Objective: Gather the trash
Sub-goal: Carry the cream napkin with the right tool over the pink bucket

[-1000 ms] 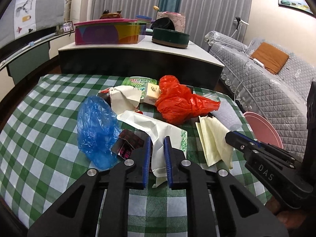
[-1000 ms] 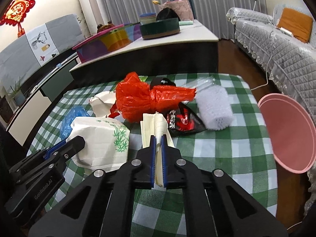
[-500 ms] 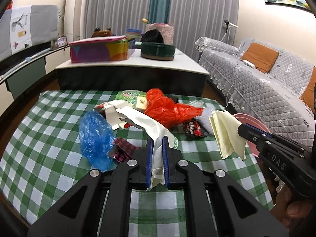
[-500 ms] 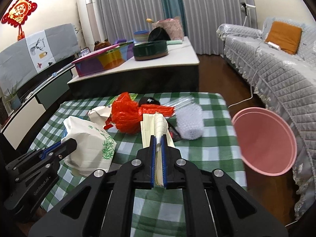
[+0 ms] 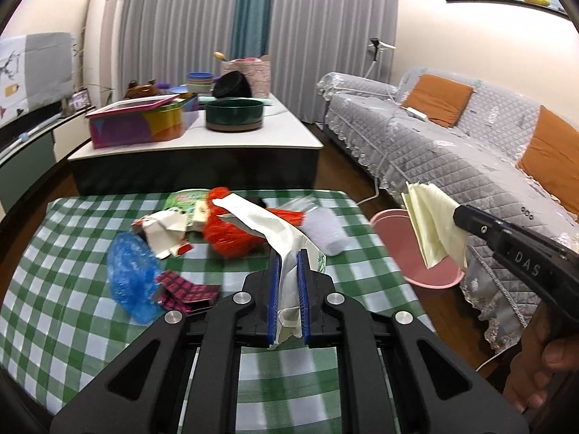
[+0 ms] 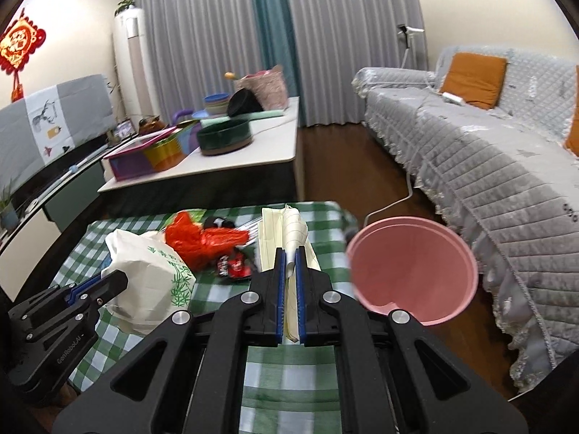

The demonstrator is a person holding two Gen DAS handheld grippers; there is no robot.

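While right gripper (image 6: 288, 278) is pinching cream paper (image 6: 278, 231) and left gripper (image 5: 288, 282) is pinching white bag (image 5: 267, 224), advising: carrying paper over pink bin (image 6: 412, 271) at frame right before releasing.

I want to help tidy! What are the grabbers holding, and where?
Left hand-held gripper pinches the white bag by its edge; right hand-held gripper pinches the folded yellow paper by its edge.

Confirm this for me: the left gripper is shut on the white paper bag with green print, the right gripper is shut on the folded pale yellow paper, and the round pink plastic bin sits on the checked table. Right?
Not quite. The round pink plastic bin stands on the floor beside the green-and-white checked table, not on it; the right wrist view shows this. The rest holds: the left gripper is shut on the white paper bag with green print, and the right gripper on the folded pale yellow paper.
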